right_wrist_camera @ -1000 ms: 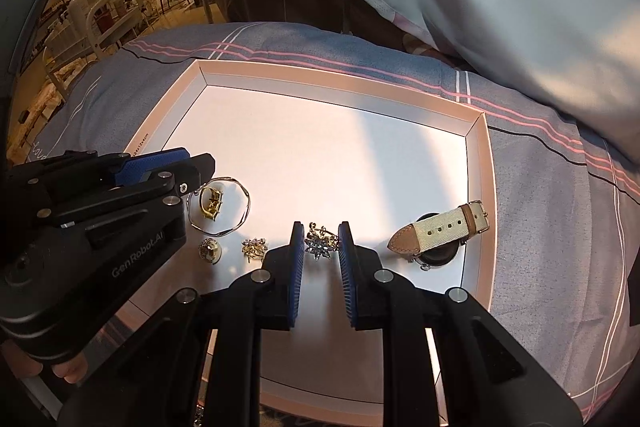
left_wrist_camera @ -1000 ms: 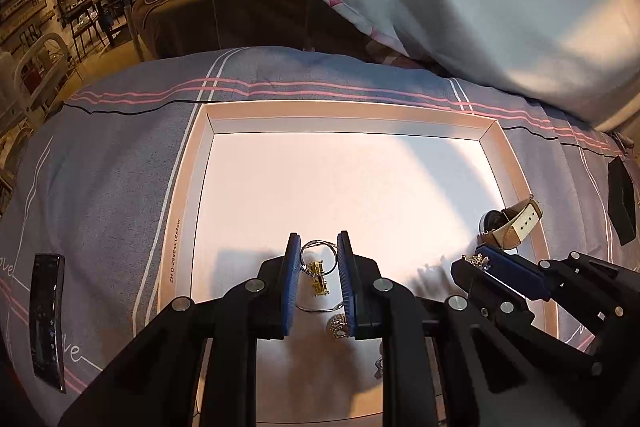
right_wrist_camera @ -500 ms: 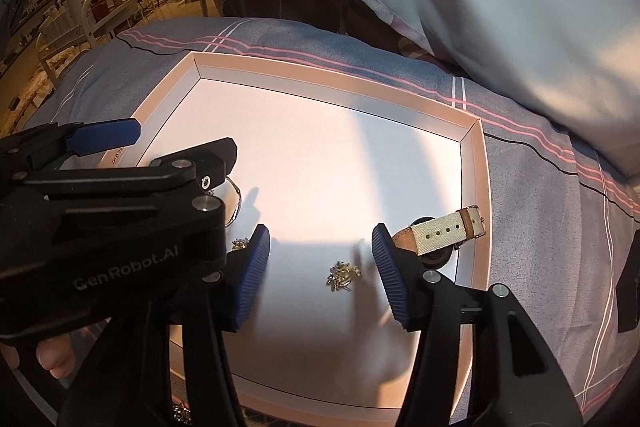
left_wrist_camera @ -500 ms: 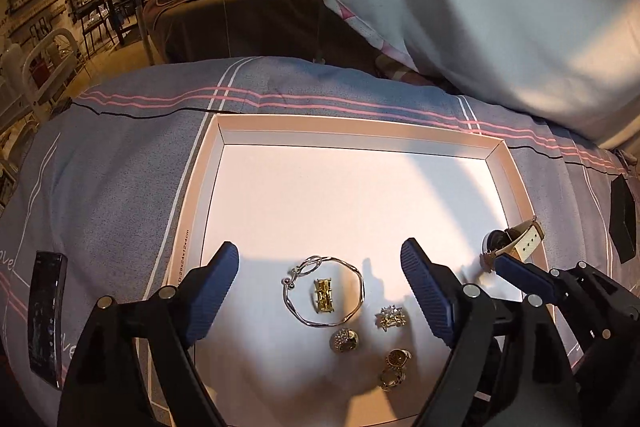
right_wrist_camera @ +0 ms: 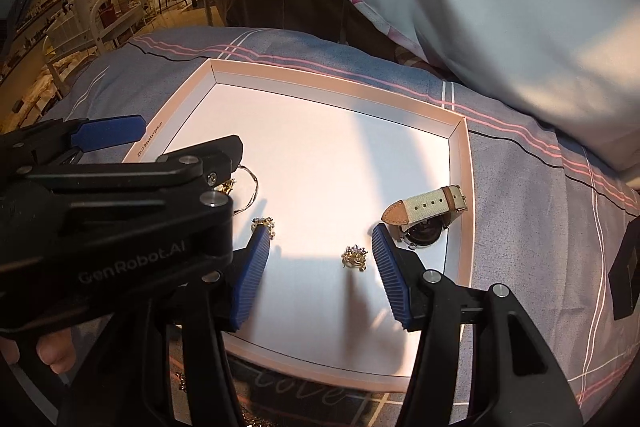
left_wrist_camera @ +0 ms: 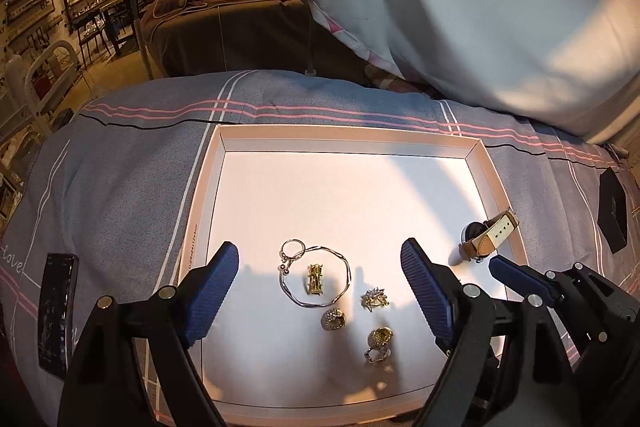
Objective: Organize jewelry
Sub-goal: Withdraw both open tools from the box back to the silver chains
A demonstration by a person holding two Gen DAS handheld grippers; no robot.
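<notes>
Left hand-held gripper [left_wrist_camera: 320,287] gapes wide, empty. Right hand-held gripper [right_wrist_camera: 320,267] half open, empty. Shallow white cardboard tray [left_wrist_camera: 344,137] contains silver wire bangle [left_wrist_camera: 316,277]; strap watch [left_wrist_camera: 486,237] at three o'clock.

Left tool [left_wrist_camera: 320,283]: black angular arms, ribbed blue pads, silver screws. Right tool [right_wrist_camera: 320,267]: identical. Marking: grey "GenRobot.AI".

Left claw [left_wrist_camera: 320,291] spread wide, right claw [right_wrist_camera: 320,267] open, both empty
</notes>
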